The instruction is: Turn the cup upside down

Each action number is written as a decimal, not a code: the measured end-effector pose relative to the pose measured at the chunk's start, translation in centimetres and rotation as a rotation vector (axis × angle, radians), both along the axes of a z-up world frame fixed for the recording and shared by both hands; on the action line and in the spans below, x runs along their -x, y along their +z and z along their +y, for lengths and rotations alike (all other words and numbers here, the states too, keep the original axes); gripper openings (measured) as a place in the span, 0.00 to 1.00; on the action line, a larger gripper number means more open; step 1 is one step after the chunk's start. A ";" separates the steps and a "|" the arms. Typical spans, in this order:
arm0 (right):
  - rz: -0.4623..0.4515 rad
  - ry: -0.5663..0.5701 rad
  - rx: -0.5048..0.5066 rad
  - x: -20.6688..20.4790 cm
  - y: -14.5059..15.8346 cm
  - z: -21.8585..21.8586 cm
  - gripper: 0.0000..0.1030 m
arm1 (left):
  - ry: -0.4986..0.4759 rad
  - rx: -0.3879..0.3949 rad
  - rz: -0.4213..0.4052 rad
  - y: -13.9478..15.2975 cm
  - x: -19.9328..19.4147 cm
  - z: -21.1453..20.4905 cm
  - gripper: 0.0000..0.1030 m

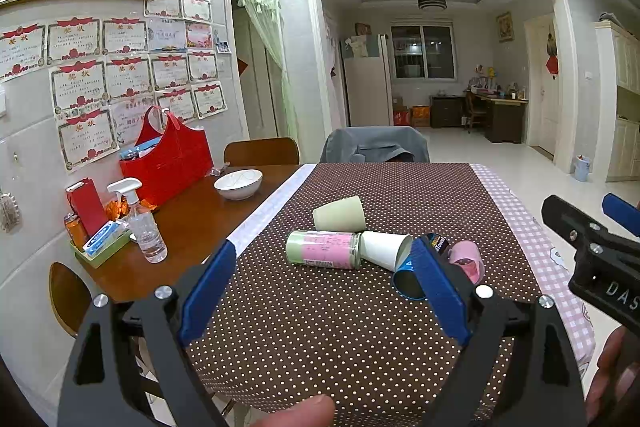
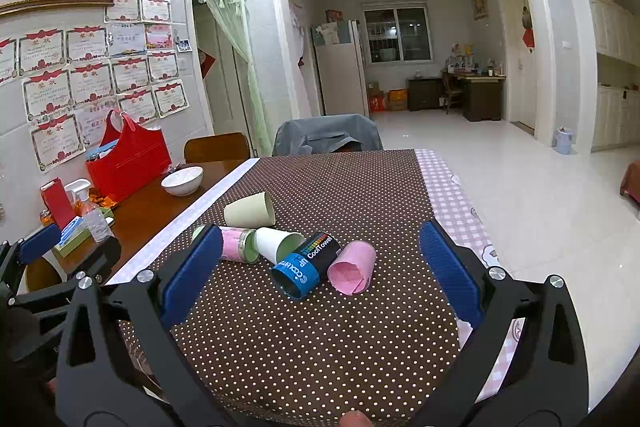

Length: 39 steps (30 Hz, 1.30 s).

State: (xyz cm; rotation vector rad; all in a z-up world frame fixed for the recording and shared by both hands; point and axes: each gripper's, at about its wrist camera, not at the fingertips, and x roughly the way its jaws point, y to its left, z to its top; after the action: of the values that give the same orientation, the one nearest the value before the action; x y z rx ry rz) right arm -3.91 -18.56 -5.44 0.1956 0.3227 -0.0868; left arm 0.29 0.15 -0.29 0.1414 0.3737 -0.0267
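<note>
Several cups lie on their sides on the brown dotted tablecloth (image 2: 320,327): a pale green cup (image 2: 250,211) (image 1: 340,214), a white paper cup (image 2: 278,243) (image 1: 385,249), a blue-and-black "CoolTower" cup (image 2: 306,264) (image 1: 408,281), a pink cup (image 2: 353,267) (image 1: 466,261), and a pink-and-green jar (image 1: 322,249) (image 2: 236,245). My left gripper (image 1: 324,291) is open and empty, short of the cluster. My right gripper (image 2: 320,275) is open and empty, its fingers either side of the cluster and nearer the camera.
A white bowl (image 1: 238,183), a red bag (image 1: 170,163), a spray bottle (image 1: 144,227) and a tissue pack (image 1: 106,235) stand on the wooden table at left. A chair draped in grey cloth (image 1: 374,145) is at the far edge. The table's right edge drops to the tiled floor.
</note>
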 end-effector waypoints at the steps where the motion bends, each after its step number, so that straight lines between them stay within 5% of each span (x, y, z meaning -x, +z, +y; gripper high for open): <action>1: -0.002 0.000 0.001 0.0 0.0 0.0 0.94 | 0.000 0.002 0.001 0.1 0.0 0.0 0.85; 39: -0.002 0.012 0.020 -0.5 0.0 0.7 0.94 | 0.008 0.006 0.012 -1.4 -0.5 0.9 0.85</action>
State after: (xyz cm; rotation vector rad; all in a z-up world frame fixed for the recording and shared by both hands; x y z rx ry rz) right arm -3.45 -17.90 -5.47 0.1738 0.3209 -0.0781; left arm 0.80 1.02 -1.71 0.1335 0.3859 -0.0210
